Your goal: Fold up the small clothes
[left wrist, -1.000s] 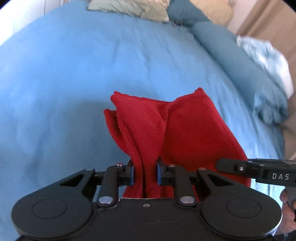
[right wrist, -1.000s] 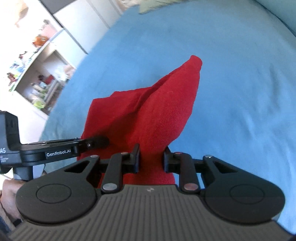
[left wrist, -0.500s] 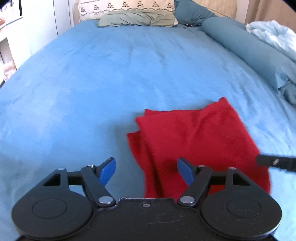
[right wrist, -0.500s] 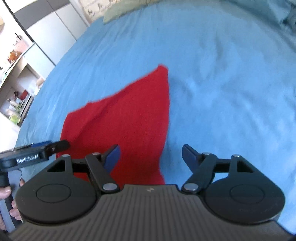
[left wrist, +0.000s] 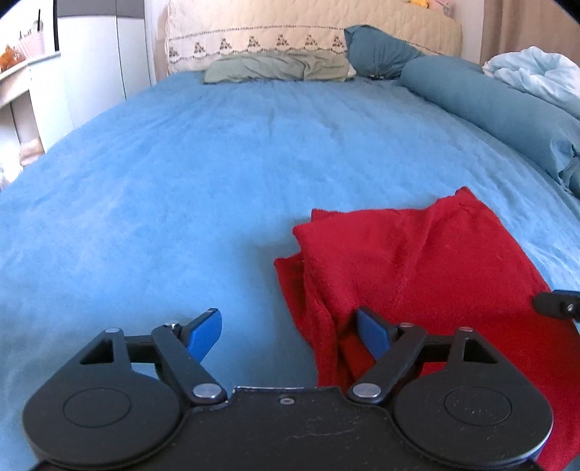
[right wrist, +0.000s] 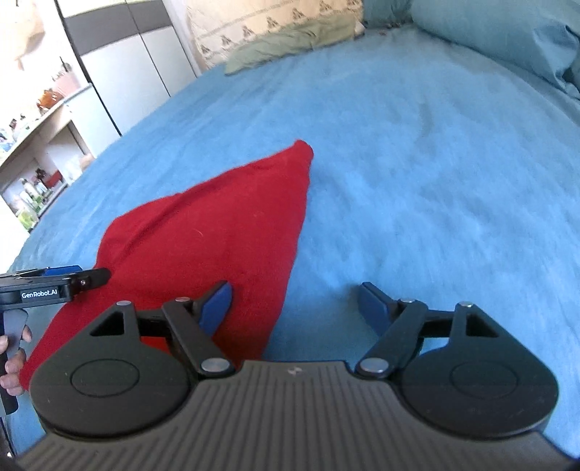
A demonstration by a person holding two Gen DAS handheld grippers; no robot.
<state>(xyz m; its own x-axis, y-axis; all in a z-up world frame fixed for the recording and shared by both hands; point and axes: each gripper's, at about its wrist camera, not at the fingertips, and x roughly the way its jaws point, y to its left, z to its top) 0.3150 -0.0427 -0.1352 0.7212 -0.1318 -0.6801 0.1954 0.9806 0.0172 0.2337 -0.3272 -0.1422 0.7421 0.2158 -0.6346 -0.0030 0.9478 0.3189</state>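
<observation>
A folded red cloth (left wrist: pixel 417 268) lies flat on the blue bed cover (left wrist: pixel 181 181), with stacked layers showing along its left edge. My left gripper (left wrist: pixel 290 335) is open and empty, just above the cloth's near left corner. In the right wrist view the red cloth (right wrist: pixel 203 232) lies at the lower left. My right gripper (right wrist: pixel 295 306) is open and empty over the cloth's right edge. The left gripper's tip shows in the right wrist view (right wrist: pixel 58 282), and the right gripper's tip shows in the left wrist view (left wrist: pixel 558 304).
Pillows (left wrist: pixel 275 67) and a quilted headboard (left wrist: pixel 290 32) are at the far end. A teal bolster (left wrist: pixel 489 105) and a pale blue bundle (left wrist: pixel 536 76) lie along the right. A white cupboard and shelves (right wrist: pixel 43 145) stand left of the bed.
Both grippers were shut on the red cloth and held it up. They have opened, let it go onto the bed, and pulled back a little.
</observation>
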